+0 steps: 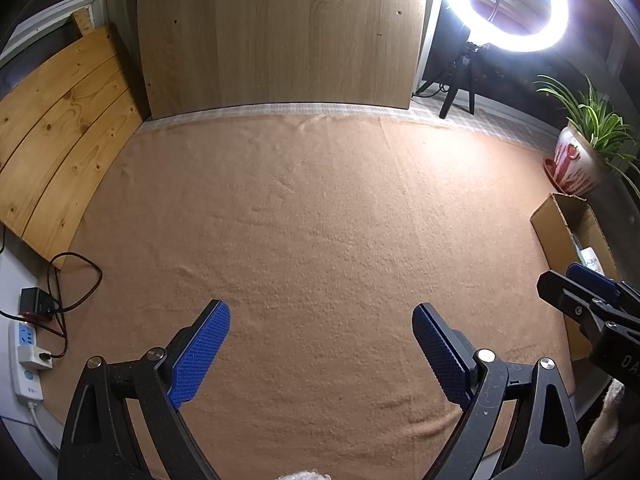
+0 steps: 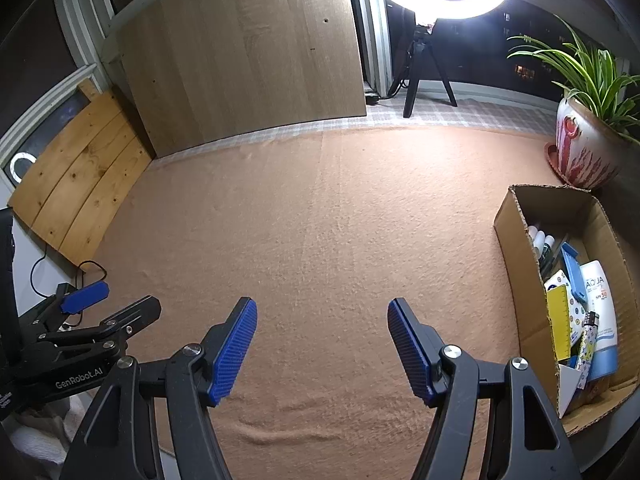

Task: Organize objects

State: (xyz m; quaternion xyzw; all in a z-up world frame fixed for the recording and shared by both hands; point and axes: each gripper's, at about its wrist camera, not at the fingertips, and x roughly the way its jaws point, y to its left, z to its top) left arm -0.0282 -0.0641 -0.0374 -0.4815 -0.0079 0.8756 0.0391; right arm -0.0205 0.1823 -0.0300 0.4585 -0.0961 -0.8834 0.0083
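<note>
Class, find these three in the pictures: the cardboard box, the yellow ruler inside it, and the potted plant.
cardboard box (image 2: 516,264): right wrist view, on its left outer wall.
yellow ruler (image 2: 559,322): right wrist view, mid-length of its face.
potted plant (image 2: 580,148): right wrist view, on the pot's white side.

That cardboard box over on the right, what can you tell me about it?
The cardboard box is plain brown corrugated card, open at the top, with a ragged torn edge on its near wall. It sits on the tan blanket at the right edge, just in front of a red and white plant pot. It is packed with small things: a white sunscreen tube, a yellow ruler, a blue clip, small bottles. Neither gripper touches it.
</note>
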